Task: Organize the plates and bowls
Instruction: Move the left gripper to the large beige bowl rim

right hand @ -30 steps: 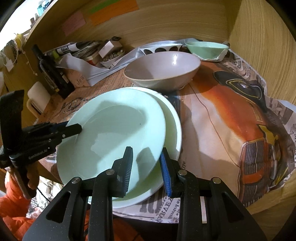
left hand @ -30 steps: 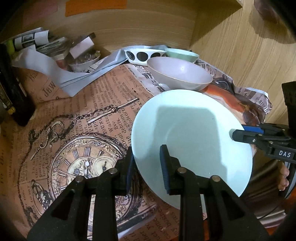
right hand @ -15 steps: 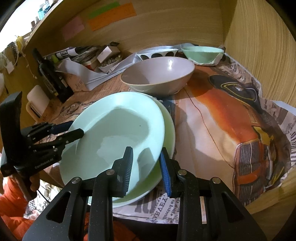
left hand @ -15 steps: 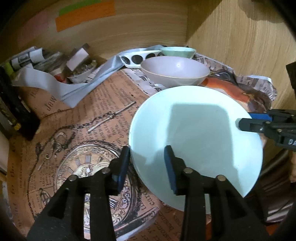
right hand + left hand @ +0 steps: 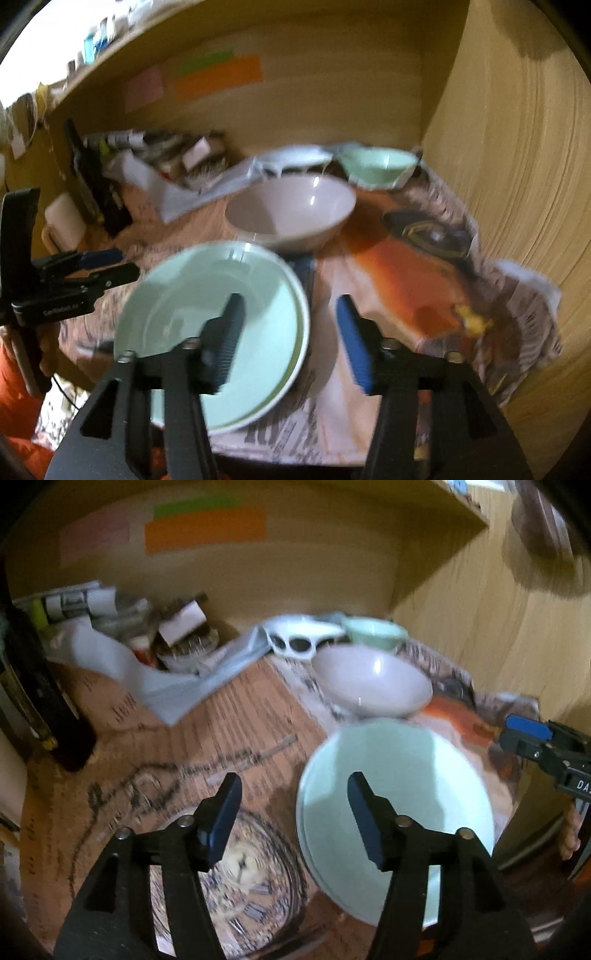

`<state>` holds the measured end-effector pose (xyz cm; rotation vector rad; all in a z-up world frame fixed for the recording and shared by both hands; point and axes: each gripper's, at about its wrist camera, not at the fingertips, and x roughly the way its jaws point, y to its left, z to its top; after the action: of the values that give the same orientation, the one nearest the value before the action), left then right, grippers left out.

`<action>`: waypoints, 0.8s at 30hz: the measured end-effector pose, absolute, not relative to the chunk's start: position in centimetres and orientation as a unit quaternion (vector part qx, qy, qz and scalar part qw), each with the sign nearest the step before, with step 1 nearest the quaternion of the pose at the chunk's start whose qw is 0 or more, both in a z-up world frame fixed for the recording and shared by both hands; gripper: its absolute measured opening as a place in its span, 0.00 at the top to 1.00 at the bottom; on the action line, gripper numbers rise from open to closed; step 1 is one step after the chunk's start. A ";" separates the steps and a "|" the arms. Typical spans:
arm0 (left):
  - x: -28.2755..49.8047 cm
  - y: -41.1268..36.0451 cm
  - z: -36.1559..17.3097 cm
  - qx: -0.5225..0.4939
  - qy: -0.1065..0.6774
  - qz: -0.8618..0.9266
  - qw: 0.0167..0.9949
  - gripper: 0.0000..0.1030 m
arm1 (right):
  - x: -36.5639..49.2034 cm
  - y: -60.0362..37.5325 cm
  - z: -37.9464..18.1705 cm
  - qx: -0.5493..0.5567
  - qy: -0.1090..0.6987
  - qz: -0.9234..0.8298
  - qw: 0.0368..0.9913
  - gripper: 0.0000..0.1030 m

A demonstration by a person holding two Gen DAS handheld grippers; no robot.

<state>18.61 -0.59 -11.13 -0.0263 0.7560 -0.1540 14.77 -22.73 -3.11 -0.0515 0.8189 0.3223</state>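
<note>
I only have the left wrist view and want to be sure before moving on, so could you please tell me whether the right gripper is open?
Observer: Yes, the right gripper is open, jaws wide, gripping nothing.
Operator: Is there one plate or two?
Observer: Two: the top plate lies on a lower plate with a green rim line.
Operator: Anything left of the dark bottle?
Observer: A white mug stands beside it.
</note>
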 end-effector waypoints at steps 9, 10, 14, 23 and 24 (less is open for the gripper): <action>23.2 -0.4 -7.7 -0.020 0.330 -0.074 0.941 0.32 | 19.1 -23.2 -2.3 -0.003 0.364 0.137 0.921 0.34; 23.9 -0.4 -7.6 -0.021 0.331 -0.074 0.940 0.32 | 19.8 -23.3 -2.4 -0.002 0.362 0.134 0.922 0.33; 27.5 -0.6 -8.4 -0.035 0.357 -0.087 0.930 0.32 | 22.1 -23.5 -3.0 -0.003 0.367 0.126 0.922 0.33; 33.9 -1.7 -11.7 -0.049 0.397 -0.084 0.913 0.32 | 27.1 -24.2 -6.3 0.015 0.415 0.118 0.902 0.33; 34.3 -1.8 -12.1 -0.050 0.401 -0.084 0.911 0.32 | 27.6 -24.3 -6.7 0.018 0.421 0.118 0.899 0.33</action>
<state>34.34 -1.80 -12.07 -0.1028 0.8259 -0.1729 27.55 -24.28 -6.74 0.0382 0.8714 0.2437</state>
